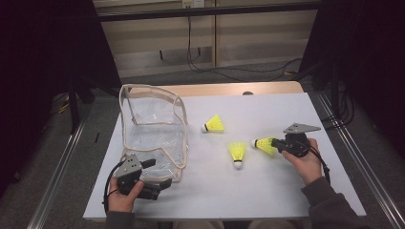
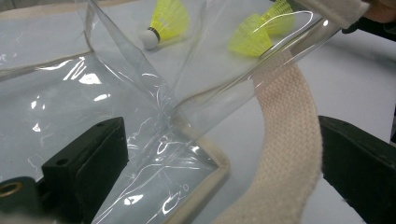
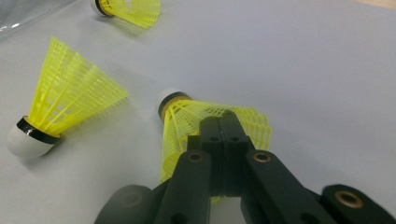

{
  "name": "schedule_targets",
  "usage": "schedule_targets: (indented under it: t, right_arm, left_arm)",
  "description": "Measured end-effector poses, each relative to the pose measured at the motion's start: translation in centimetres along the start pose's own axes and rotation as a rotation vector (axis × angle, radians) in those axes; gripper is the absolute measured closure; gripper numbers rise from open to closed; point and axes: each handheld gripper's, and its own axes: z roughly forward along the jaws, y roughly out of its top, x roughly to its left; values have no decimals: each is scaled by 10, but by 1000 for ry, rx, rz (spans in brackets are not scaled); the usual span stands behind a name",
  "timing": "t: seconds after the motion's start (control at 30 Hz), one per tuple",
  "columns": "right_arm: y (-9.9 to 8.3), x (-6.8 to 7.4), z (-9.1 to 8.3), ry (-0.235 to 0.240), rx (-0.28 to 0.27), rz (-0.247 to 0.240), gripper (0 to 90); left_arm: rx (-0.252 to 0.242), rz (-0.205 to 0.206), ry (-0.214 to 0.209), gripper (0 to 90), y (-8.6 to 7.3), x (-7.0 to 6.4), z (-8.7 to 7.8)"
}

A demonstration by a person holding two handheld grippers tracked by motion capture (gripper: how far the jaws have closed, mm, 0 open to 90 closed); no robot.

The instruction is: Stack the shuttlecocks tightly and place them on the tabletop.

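High view: unlabelled yellow shuttlecock (image 1: pixel 265 145)

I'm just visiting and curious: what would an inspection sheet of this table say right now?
Surface: white board on a wooden table.
Job's things: clear bag with cream trim, standing open; three yellow shuttlecocks, one far, one middle, one gripped.
Clutter: nothing seen.
Grippers: left gripper open, jaws either side of the bag's cream strap; right gripper shut on the gripped shuttlecock's skirt.
Cables: one trails from each gripper; black leads on the floor beyond.
Surroundings: dark curtains, metal rails, pale wall panels.
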Motion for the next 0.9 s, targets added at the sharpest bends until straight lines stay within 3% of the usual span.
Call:
schedule_targets:
  t: [0.9]
  right_arm:
    - [-12,2,-19,36,-21,5,857]
  left_arm:
    - [-3,0,1,41,0,0,1]
